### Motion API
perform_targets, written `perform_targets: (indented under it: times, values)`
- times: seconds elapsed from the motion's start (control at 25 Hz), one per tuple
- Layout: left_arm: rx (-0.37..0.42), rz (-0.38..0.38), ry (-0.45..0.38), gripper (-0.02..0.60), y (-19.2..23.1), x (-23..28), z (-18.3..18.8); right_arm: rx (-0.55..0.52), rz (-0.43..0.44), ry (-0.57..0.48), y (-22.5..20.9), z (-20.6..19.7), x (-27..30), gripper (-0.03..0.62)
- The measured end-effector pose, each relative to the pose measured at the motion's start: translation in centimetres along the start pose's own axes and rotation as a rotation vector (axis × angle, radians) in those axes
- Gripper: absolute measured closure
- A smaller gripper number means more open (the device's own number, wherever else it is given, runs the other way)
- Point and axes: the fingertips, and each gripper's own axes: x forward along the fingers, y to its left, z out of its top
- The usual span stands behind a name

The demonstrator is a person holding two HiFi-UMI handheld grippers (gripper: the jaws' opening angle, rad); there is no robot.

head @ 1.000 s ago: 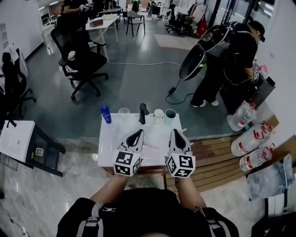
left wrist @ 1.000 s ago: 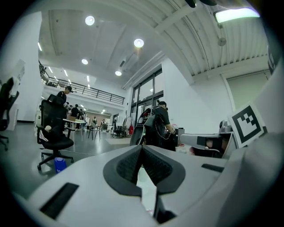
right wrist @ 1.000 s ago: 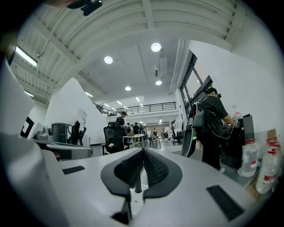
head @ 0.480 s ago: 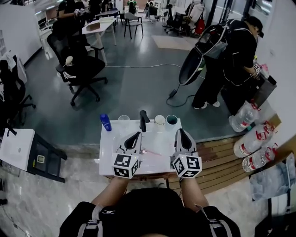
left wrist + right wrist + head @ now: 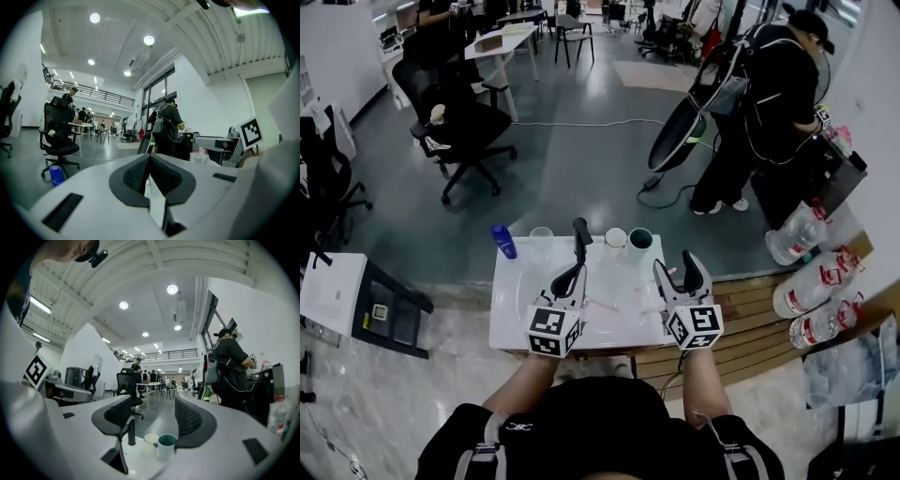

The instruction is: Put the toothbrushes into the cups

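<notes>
Right gripper [image 5: 675,262], just opened wide and empty, should probably pinch the light, slick toothbrush [image 5: 619,304] mid-handle, short of the green cup [image 5: 640,238].

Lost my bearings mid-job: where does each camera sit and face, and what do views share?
Head view: on the person's head, steeply down at the sink top; forearms, left gripper, right gripper show.
Left gripper view: on that gripper, level past the blue bottle into the room; shut jaws show.
Right gripper view: on that gripper, toward faucet, white cup, teal cup; jaws, just opening, empty, show.
Shared: head and right gripper views both show faucet and cups; head and left, the blue bottle.
</notes>
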Motion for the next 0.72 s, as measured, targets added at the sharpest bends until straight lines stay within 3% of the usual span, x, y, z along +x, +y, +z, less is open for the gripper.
perform_targets:
  times: [0.28,0.52,0.72]
  values:
    - [0.014,0.014,0.002,0.569,-1.7,1.0,-0.3,-0.246,0.284,0.232,-0.5,-4.2,-0.3,0.29]
    - [0.008,0.047,0.035,0.569,-2.1,1.1,-1.8,-0.317,0.543,0.407,-1.2,-8.8,-1.0,0.286]
    - [-0.006,0.09,0.047,0.569,-1.9,0.9,-2.4,-0.466,0.781,0.646,-0.8,-14.0,-3.1,0.264]
